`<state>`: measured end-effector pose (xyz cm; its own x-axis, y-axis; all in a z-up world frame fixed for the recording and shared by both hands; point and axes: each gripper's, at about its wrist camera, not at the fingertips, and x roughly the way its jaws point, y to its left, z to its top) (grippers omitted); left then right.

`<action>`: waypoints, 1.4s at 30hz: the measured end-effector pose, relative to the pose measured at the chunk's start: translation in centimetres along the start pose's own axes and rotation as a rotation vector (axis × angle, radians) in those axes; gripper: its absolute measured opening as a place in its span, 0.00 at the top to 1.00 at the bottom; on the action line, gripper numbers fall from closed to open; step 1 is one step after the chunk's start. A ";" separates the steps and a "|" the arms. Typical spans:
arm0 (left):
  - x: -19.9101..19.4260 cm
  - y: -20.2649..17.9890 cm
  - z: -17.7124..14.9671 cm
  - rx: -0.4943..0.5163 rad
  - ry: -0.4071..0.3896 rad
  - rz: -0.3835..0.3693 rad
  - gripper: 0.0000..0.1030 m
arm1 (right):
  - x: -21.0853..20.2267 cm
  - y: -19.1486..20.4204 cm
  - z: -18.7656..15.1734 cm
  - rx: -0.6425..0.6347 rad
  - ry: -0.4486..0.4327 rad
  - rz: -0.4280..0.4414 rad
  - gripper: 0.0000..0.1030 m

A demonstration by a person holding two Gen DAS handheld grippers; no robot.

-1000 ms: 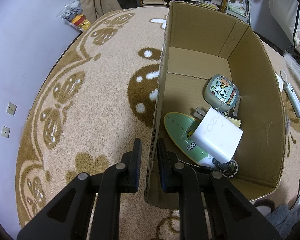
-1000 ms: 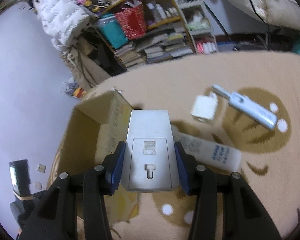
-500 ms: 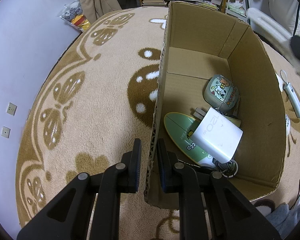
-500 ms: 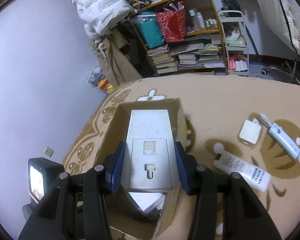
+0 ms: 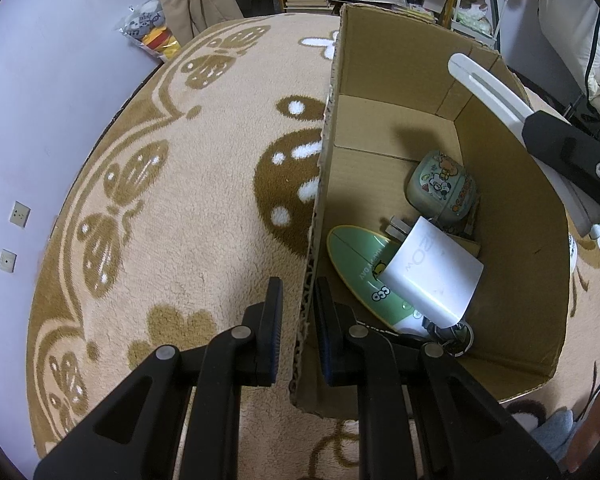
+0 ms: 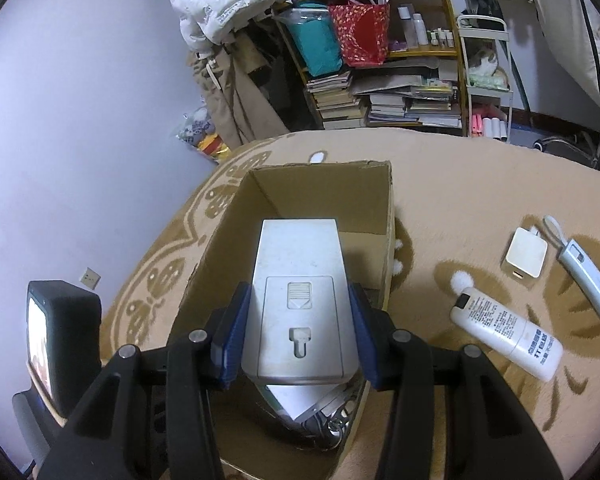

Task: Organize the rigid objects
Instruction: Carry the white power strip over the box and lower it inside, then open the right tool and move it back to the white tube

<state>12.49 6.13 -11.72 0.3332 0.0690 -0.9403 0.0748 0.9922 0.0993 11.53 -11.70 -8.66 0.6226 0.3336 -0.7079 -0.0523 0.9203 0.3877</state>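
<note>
- The white device (image 6: 300,300) in the right gripper (image 6: 298,336) looks like a hard plastic casing, flat-backed with a moulded panel and a hanging slot. My judgement is that it is stiff, fairly light and smooth, so it could slide between the pads if tipped steeply.
- The right gripper is clenched on it: the blue pads (image 6: 236,332) press its two long sides near the wider end, and the narrower end sticks forward. That seems a sound place to hold, across the width where the sides run straight.
- In the right wrist view the device fills the centre of the frame, above the open cardboard box (image 6: 324,184), whose mouth lies behind and below it.
- In the left wrist view the same device enters from the upper right, over the box's right wall.
- The left gripper (image 5: 296,320) is clenched on the box's left wall (image 5: 324,160), one finger outside, one inside, at the lower middle of its frame.
- Already in the box: a green oval board (image 5: 364,272), a white charger (image 5: 436,276) and a round sticker-covered case (image 5: 442,188).
- On the rug (image 6: 480,184), at the right of the right wrist view, lie a white bottle (image 6: 504,336), a square white adapter (image 6: 526,252) and a slim white stick (image 6: 588,276).
</note>
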 end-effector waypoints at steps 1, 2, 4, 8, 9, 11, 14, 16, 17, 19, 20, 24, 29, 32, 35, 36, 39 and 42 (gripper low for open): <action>0.0 0.0 0.0 0.000 0.000 0.000 0.85 | 0.1 -0.1 0.0 0.008 0.004 0.002 0.50; 0.0 0.0 0.0 -0.001 0.000 -0.001 0.85 | 0.2 -0.2 0.1 0.014 0.007 0.003 0.50; 0.0 0.0 0.0 -0.001 0.000 -0.002 0.85 | 0.3 -0.4 0.0 0.021 0.012 0.004 0.50; 0.0 0.0 0.0 -0.001 0.000 -0.001 0.85 | 0.7 -0.3 -0.1 0.018 0.031 0.003 0.50; 0.1 0.0 0.0 -0.001 0.000 -0.001 0.85 | 0.9 -0.3 -0.3 0.016 0.038 0.005 0.50; 0.1 0.0 0.0 -0.002 0.000 -0.002 0.85 | 1.1 -0.4 -0.5 0.015 0.049 0.004 0.50; 0.1 0.0 0.0 -0.001 -0.001 -0.004 0.85 | 1.3 -0.5 -0.8 0.010 0.053 -0.004 0.50; 0.0 0.1 0.1 -0.001 -0.002 -0.005 0.85 | 1.1 -0.7 -0.8 0.001 0.038 -0.021 0.50; 0.0 0.1 0.1 0.000 0.000 -0.006 0.85 | 1.0 -0.9 -0.8 0.001 0.039 -0.013 0.50; 0.1 0.1 0.1 0.000 0.001 -0.008 0.85 | 0.8 -1.2 -0.6 0.011 0.039 0.003 0.50; 0.1 0.1 0.1 -0.001 0.001 -0.005 0.85 | 0.6 -1.3 -0.5 0.014 0.038 0.008 0.50; 0.1 0.2 0.0 0.000 -0.002 -0.008 0.85 | -0.3 -1.4 0.2 0.004 0.021 -0.027 0.36; 0.1 0.2 0.0 0.000 -0.001 -0.008 0.85 | -2.3 -2.4 1.2 -0.029 -0.049 -0.110 0.22; 0.1 0.2 0.0 0.000 -0.002 -0.007 0.85 | -2.4 -4.0 1.5 -0.008 -0.051 -0.145 0.08; 0.1 0.3 0.0 0.000 -0.002 -0.007 0.85 | -1.9 -5.9 1.5 0.023 -0.023 -0.183 0.06; 0.1 0.3 0.0 0.000 -0.002 -0.008 0.85 | -1.6 -6.6 1.4 0.025 -0.012 -0.198 0.06; 0.1 0.3 0.0 0.001 -0.002 -0.007 0.85 | -1.1 -8.2 1.1 0.024 -0.001 -0.236 0.06; 0.1 0.4 0.0 0.004 -0.003 -0.004 0.85 | -0.4 -9.7 0.6 0.038 0.015 -0.255 0.06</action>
<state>12.57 6.58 -11.77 0.3357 0.0648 -0.9397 0.0796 0.9921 0.0968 12.24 -20.91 -11.75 0.6002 0.0948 -0.7942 0.1345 0.9669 0.2170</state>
